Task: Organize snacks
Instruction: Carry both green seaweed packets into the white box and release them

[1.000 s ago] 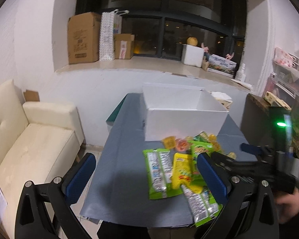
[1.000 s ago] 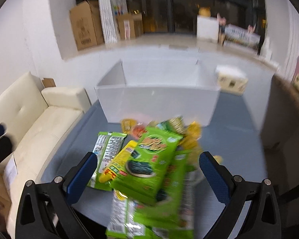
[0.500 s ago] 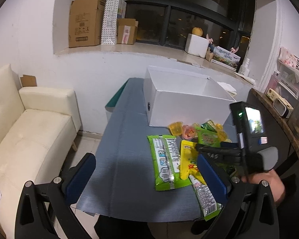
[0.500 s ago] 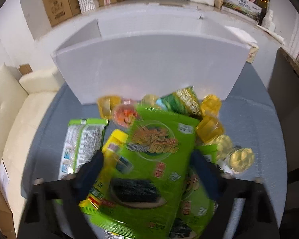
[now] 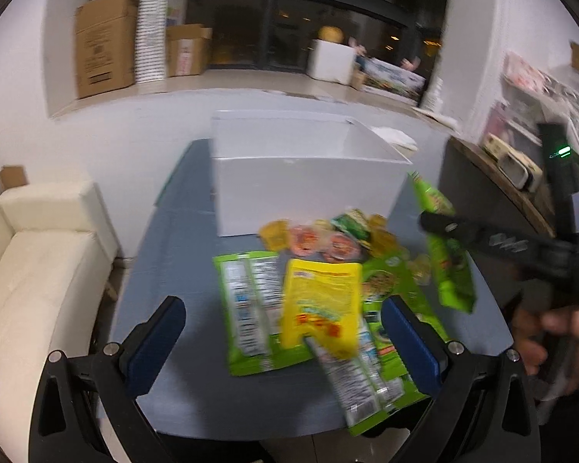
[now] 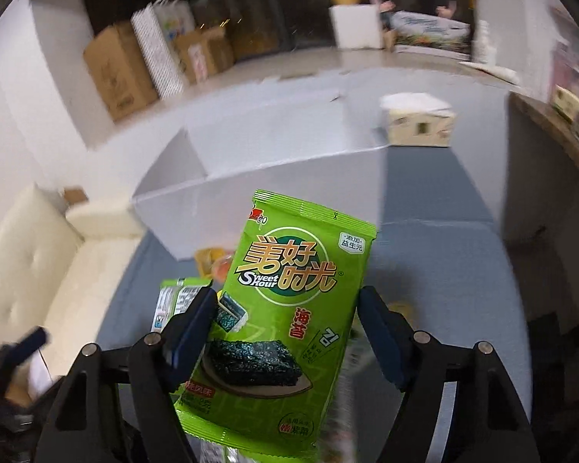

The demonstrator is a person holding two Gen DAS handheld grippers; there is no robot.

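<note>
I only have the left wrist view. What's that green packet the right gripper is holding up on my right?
Observer: The right wrist view shows its front: a green seaweed pack printed Sweet Hour, with a dark seaweed sheet pictured.
Operator: Is it properly between the pads?
Observer: Yes. The right gripper has it between its blue pads, with the jaws closing on its side edges.
Operator: Where is it aimed?
Observer: The pack's top edge points toward the white box, whose near wall shows just beyond it.
</note>
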